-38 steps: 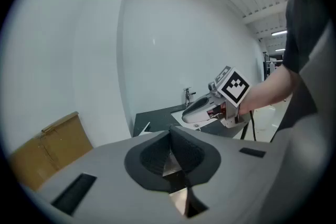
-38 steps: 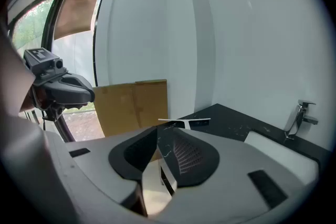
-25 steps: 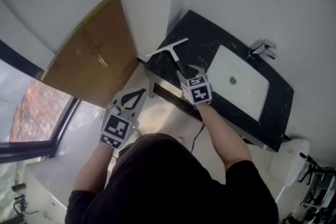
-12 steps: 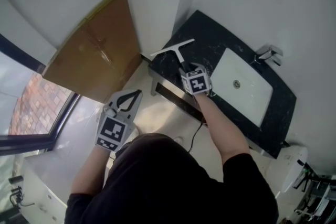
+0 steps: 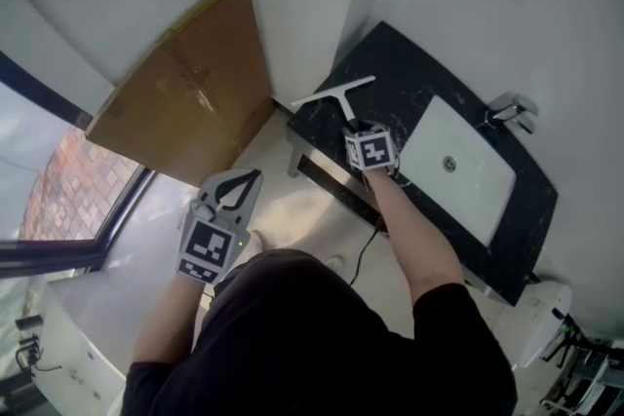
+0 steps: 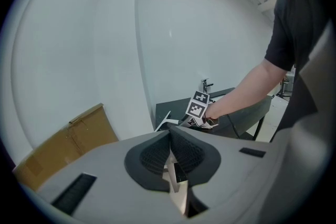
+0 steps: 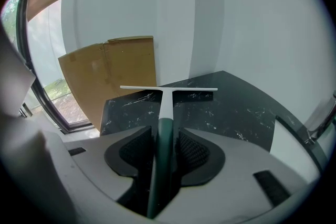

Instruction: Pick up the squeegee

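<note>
Squeegee (image 7: pixel 162 105) lies flat on the black marbled counter (image 5: pixel 390 73), near its left end, white blade toward the wall, dark green handle pointing back at the person. Right gripper (image 7: pixel 166 140) is clamped on that handle, 1 pad each side, about mid-handle. Left gripper (image 6: pixel 170 152) is clenched on nothing, held low over the floor, well apart from the counter. Judgement: light, rigid plastic T-shape; the smooth handle may twist in the pads, since the long blade gives leverage, so a hold nearer the neck would steady it. Blade edge likely soft, not fragile. Room: wall close behind the blade, leaning cardboard sheet (image 5: pixel 185 102) just past the counter's left end, sink (image 5: pixel 458 175) and tap (image 5: pixel 515 112) to the right. Open space is up and back toward the person.
</note>
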`<state>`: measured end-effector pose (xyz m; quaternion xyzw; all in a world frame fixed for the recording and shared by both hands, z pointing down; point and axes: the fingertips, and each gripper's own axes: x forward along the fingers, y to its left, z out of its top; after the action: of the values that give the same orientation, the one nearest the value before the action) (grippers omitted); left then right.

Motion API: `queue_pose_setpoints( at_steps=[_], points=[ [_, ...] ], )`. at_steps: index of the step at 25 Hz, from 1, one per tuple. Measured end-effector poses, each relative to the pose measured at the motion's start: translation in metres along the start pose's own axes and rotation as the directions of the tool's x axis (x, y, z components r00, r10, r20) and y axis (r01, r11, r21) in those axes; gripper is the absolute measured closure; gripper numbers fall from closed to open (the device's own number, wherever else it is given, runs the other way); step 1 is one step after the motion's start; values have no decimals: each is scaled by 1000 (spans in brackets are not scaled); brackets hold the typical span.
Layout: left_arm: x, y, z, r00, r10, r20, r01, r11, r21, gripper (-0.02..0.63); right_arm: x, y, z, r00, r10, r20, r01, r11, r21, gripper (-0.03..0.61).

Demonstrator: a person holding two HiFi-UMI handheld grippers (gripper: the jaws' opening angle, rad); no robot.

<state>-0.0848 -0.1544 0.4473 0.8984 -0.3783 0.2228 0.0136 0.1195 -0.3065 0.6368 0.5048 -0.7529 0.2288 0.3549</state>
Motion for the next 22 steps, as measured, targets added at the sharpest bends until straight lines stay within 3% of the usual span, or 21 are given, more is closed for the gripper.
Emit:
queue_pose_setpoints(
  at_steps=[2, 9, 15, 22],
  points=[
    [0, 1, -1, 1000, 3, -1, -3, 1000, -3, 611, 1, -3, -1, 1000, -14, -3, 14, 1000, 2, 448],
    [1, 2, -1, 1000, -3, -2, 3, 1000, 8, 611, 0, -6, -3, 998, -58, -1, 58, 998, 0, 476],
    [2, 0, 3, 1000, -6, 12, 6, 1000, -11, 611, -29, -4, 12, 992, -71, 106, 70, 997, 14, 479],
    [10, -19, 17, 996, -71, 59, 69, 997, 38, 611, -105, 11, 16, 965, -70, 254, 62, 997, 39, 479]
  ],
)
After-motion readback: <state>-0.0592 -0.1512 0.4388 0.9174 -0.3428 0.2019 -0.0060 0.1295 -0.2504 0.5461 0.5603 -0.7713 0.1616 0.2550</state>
